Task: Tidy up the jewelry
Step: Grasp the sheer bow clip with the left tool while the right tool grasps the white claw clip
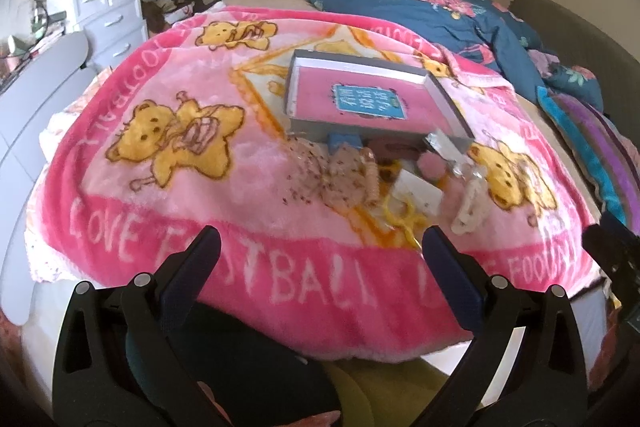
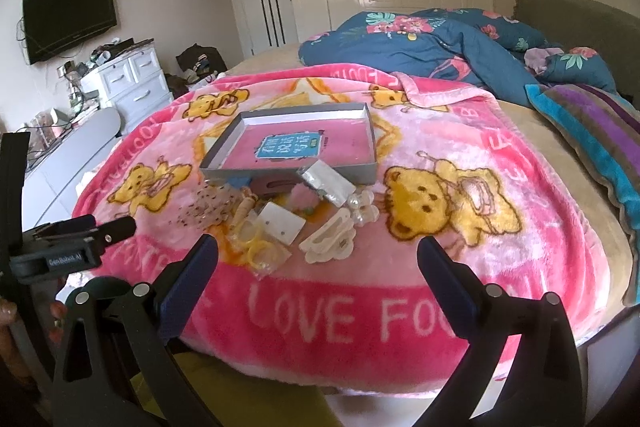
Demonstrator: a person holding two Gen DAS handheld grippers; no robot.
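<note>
A grey shallow box with a pink bottom lies on the pink bear blanket. In front of it lies a heap of jewelry and hair things: a white hair claw, a pearl clip, yellow rings in a clear bag, a white earring card, a pink pompom and a spotted sheer scrunchie. My left gripper and right gripper are both open and empty, short of the heap.
A blue floral duvet and a striped pillow lie at the back right of the bed. White drawers and a wall TV stand to the left. The left gripper's body shows in the right wrist view.
</note>
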